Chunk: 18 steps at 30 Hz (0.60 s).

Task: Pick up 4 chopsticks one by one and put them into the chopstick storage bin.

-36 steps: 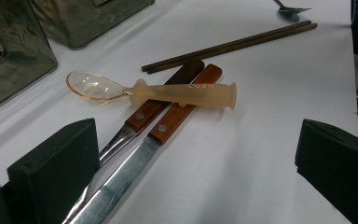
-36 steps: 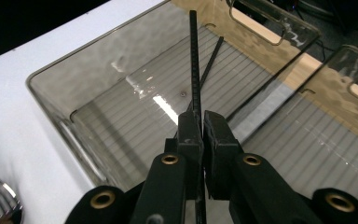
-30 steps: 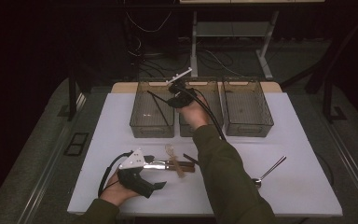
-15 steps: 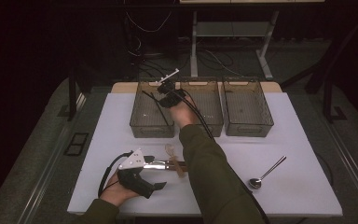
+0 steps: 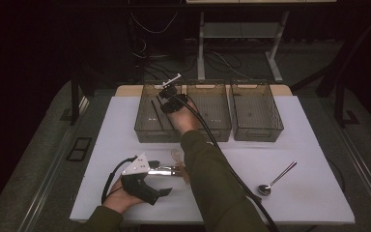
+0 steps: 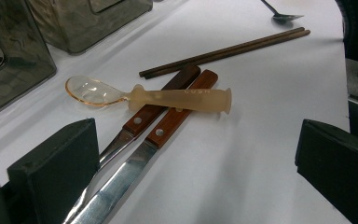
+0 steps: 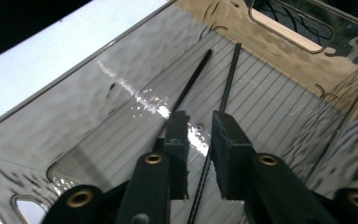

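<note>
Bin (image 7: 121, 84): clear smoky plastic, glossy, ribbed floor.
Black chopsticks (image 7: 228, 79): matt black.
Right gripper (image 7: 199, 135) jaws: matt black w/ brass-look rivets.
Knives (image 6: 163, 126): polished steel blades, reddish wood handles, metal rivets.
Spoon (image 6: 144, 95): translucent amber plastic.
Brown chopsticks (image 6: 223, 51): dark wood.
Table (image 6: 242, 154): smooth white, matt.

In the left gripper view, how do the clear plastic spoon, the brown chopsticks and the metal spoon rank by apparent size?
1. brown chopsticks and clear plastic spoon: similar length, unsure.
2. metal spoon: smallest, but farthest and partly cut off.
</note>
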{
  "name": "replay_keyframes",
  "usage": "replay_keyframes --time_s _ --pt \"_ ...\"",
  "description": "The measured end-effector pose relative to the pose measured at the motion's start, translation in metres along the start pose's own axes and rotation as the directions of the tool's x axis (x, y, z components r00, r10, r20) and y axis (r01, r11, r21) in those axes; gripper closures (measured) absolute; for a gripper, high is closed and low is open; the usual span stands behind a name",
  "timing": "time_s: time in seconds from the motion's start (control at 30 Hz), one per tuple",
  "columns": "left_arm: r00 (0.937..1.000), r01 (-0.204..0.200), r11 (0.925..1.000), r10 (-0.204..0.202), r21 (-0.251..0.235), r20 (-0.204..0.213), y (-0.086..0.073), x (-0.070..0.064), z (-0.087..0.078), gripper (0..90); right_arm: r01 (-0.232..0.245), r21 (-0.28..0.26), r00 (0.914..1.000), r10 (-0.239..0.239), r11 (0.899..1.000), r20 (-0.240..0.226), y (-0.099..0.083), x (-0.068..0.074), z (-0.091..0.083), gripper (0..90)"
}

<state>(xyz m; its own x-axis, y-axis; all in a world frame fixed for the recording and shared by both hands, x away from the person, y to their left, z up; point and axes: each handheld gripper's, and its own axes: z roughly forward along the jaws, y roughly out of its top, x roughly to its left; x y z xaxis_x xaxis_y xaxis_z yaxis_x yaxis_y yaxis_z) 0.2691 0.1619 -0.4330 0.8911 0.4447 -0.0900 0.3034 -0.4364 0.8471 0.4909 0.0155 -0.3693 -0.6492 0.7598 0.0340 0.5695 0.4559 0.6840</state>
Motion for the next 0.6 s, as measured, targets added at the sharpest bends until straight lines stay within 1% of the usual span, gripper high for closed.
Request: replay_keyframes --time_s 0.17,0.27,0.37,0.43,0.5,0.6 --pt "1.0000 0.004 1.0000 -0.004 0.000 0.001 0.000 -0.001 0.000 0.0 -0.002 -0.023 0.9998 0.001 1.000 -0.020 -0.001 -0.005 -0.011 63.7" --pt "1.0000 -0.005 1.0000 0.005 0.002 -0.002 0.000 0.000 0.000 0.0 -0.003 -0.035 0.9996 0.002 0.999 -0.029 -0.003 -0.009 -0.018 56.6" --pt "1.0000 -0.005 1.0000 0.005 0.006 -0.003 0.000 0.000 -0.001 0.0 -0.008 -0.050 0.9990 0.006 0.999 -0.045 -0.006 -0.013 -0.027 49.5" --pt "1.0000 -0.003 1.0000 0.003 0.003 -0.005 0.000 0.000 0.000 0.0 -0.020 -0.058 0.9976 0.016 0.998 -0.067 -0.008 -0.016 -0.033 44.6" --pt "0.9999 -0.010 0.9999 0.010 0.008 -0.004 0.000 0.001 -0.001 0.0 -0.004 -0.067 0.9977 -0.001 0.998 -0.067 -0.012 -0.018 -0.039 41.9" --pt "1.0000 -0.004 1.0000 0.004 0.003 -0.005 0.000 0.001 0.000 0.0 0.029 -0.075 0.9962 -0.035 0.997 -0.080 -0.018 -0.020 -0.048 38.2"
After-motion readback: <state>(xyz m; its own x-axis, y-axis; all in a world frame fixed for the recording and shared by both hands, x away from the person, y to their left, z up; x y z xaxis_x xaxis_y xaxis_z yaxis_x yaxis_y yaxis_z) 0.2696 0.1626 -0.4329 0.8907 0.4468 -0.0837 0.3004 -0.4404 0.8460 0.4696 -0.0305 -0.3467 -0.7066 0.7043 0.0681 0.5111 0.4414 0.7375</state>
